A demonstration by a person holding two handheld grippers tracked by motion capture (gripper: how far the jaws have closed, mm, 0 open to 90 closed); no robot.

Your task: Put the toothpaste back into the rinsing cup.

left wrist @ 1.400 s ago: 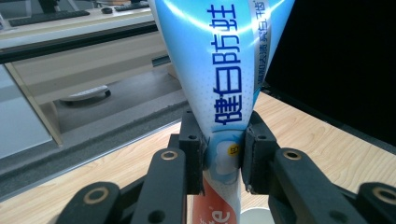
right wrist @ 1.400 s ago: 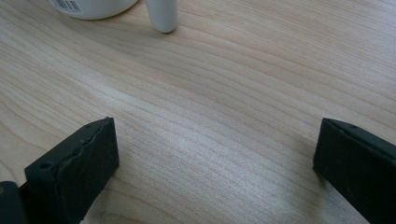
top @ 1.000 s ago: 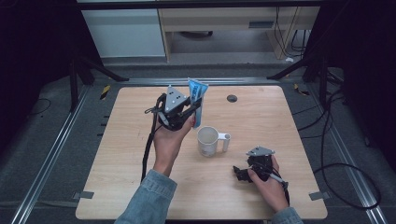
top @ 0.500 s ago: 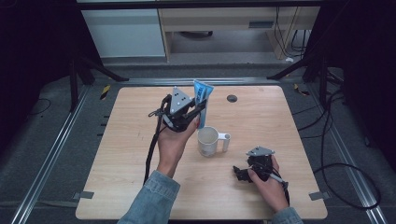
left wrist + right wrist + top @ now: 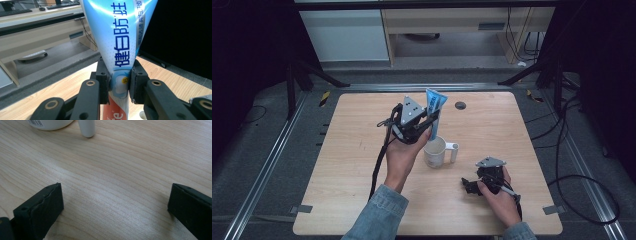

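While the white mug [image 5: 435, 151] stands upright near the middle of the wooden table [image 5: 342, 165], its inside is seen from the high view as pale and bare; whether anything lies at the bottom cannot be told. Its handle [image 5: 453, 150] is turned toward the right side of the table. In the right gripper view the lower part of the mug [image 5: 49, 124] and the handle [image 5: 86, 128] are seen at the top edge, with a barcode label on the wall of the mug.

A toothpaste tube [image 5: 434, 107] is held above the table, just over the far rim of the mug, and it is kept upright with its flat wide end upward. In the left gripper view the tube [image 5: 120, 37] is shown as light blue and white with dark blue printed characters, and a red band is seen lower on it, below the jaws. The left gripper [image 5: 428, 121] is clamped on the narrow lower part of the tube, one pad pressed on each side.

The right gripper [image 5: 468, 185] is rested low over the table near the front edge, to the right of the mug. Its jaws are held wide apart, and only bare wood is seen between them.
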